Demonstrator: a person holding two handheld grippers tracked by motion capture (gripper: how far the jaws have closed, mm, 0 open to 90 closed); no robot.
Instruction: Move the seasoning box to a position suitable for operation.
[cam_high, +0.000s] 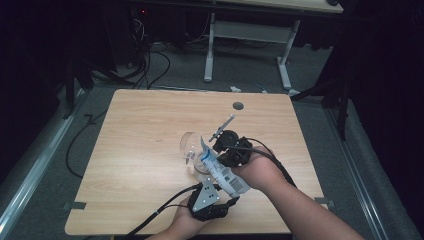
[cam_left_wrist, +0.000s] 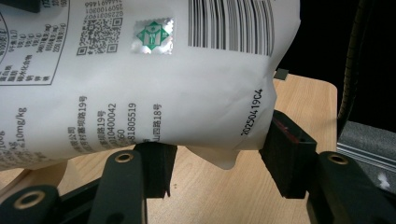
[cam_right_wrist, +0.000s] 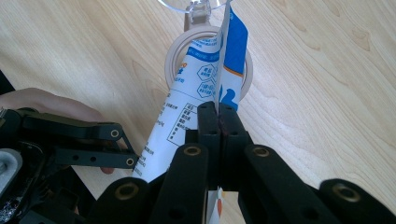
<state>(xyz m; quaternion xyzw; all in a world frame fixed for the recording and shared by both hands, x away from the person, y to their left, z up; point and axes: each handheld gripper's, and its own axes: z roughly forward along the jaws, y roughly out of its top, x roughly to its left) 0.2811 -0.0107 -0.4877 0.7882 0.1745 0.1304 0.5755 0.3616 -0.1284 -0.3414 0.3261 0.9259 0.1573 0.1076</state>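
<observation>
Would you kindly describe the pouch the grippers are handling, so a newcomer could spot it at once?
On the wooden table, look near the front edge, between the person's two hands. The pouch is a white plastic bag with blue print, pinched along its seam by the right gripper beside a clear glass. Its barcode and printed label text set it apart.

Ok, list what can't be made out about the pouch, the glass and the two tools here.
- Pouch contents: opaque in every view; the left gripper view cuts its top and left side off.
- Pouch print: too small in the high view.
- Clear glass: the pouch hides part of it in the high view; the top edge cuts it off in the right gripper view.
- Left tool: jaws flank the pouch's bottom; contact unclear.
- Right tool: pinches the pouch edge.
</observation>
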